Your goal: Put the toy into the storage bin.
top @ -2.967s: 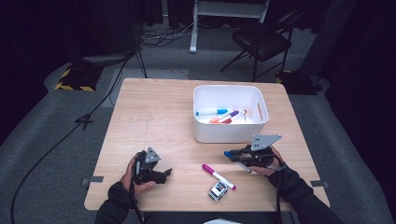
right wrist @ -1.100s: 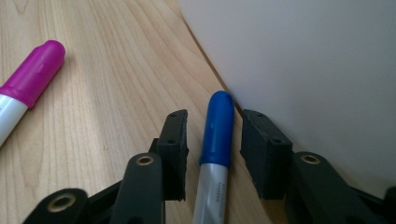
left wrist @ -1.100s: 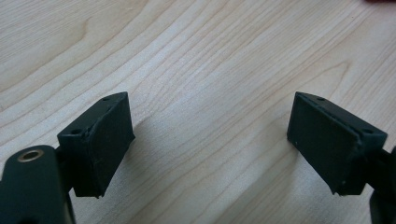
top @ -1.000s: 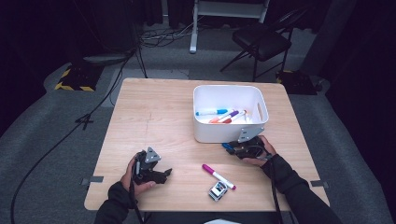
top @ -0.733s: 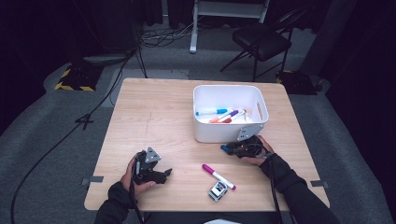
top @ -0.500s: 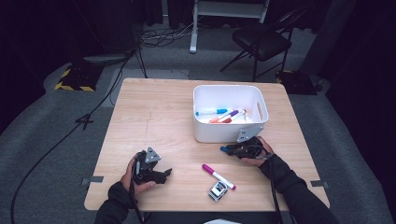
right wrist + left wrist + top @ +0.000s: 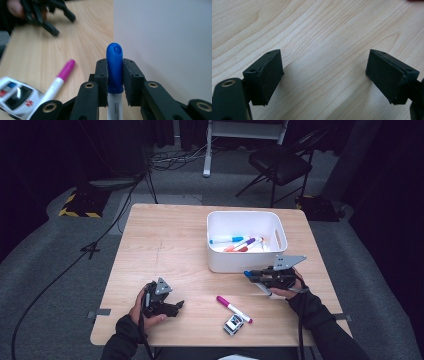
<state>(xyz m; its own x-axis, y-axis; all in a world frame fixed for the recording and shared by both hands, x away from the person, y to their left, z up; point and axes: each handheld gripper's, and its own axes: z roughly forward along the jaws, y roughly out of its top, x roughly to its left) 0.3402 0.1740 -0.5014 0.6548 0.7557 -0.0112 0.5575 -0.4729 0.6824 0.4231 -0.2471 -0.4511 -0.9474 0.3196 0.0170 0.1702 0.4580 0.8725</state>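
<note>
My right gripper (image 7: 256, 276) (image 7: 115, 71) is shut on a blue-capped marker (image 7: 248, 273) (image 7: 114, 53) and holds it above the table, just in front of the white bin (image 7: 246, 264) (image 7: 162, 45). The blue cap sticks out past the jaws and the white barrel runs back between them. Several markers (image 7: 235, 242) lie in the bin. A magenta-capped marker (image 7: 233, 308) (image 7: 61, 76) lies on the table between my hands. My left gripper (image 7: 176, 306) (image 7: 324, 75) rests near the front left edge, open, with bare wood between its jaws.
A small white toy car (image 7: 233, 324) (image 7: 15, 96) stands by the magenta marker near the front edge. The wooden table (image 7: 165, 240) has free room on its left and far side. A dark chair (image 7: 280, 162) stands on the floor beyond the table.
My right gripper dropped onto the blue-capped marker beside the bin, shut on it, and has lifted it off the table. The left hand has stayed still.
</note>
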